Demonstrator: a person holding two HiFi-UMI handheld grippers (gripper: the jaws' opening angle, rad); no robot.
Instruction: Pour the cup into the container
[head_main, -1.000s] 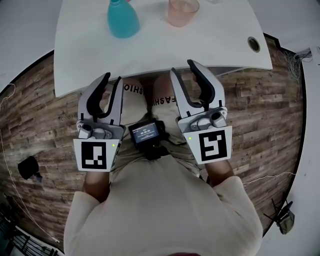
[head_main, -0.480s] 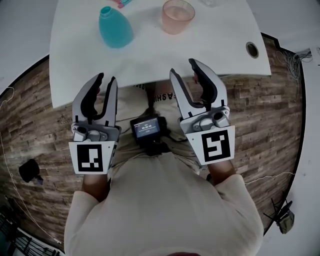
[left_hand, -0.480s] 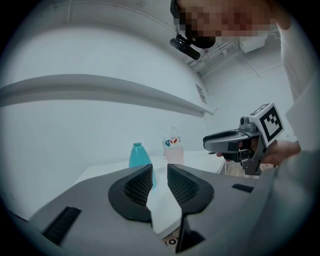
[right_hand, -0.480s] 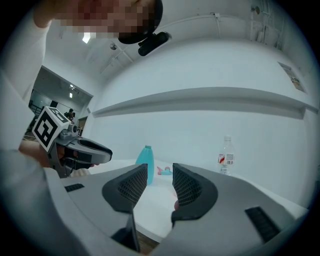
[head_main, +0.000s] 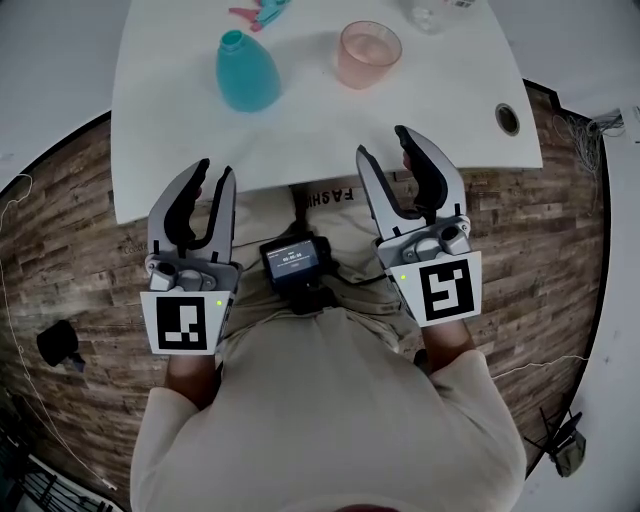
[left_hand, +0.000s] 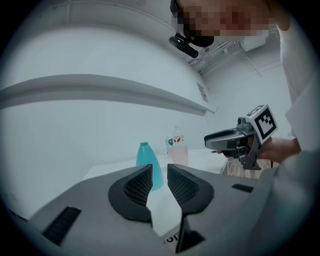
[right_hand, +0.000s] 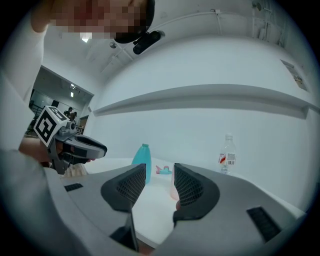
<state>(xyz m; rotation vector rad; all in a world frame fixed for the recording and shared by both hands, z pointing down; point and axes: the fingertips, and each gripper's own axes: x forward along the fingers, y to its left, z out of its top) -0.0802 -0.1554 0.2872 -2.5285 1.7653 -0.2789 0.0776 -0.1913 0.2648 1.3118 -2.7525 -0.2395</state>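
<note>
Smooth matt white table (head_main: 160, 130), translucent pink plastic cup (head_main: 368, 55), wood-plank floor (head_main: 70, 230)

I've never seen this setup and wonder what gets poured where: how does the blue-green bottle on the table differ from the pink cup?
The bottle is opaque teal; the cup is pale, see-through pink. The bottle narrows to a small neck, while the cup has a wide open mouth. In the head view the bottle stands to the left, the cup to the right. Both stand upright on the white table, apart from each other.
</note>
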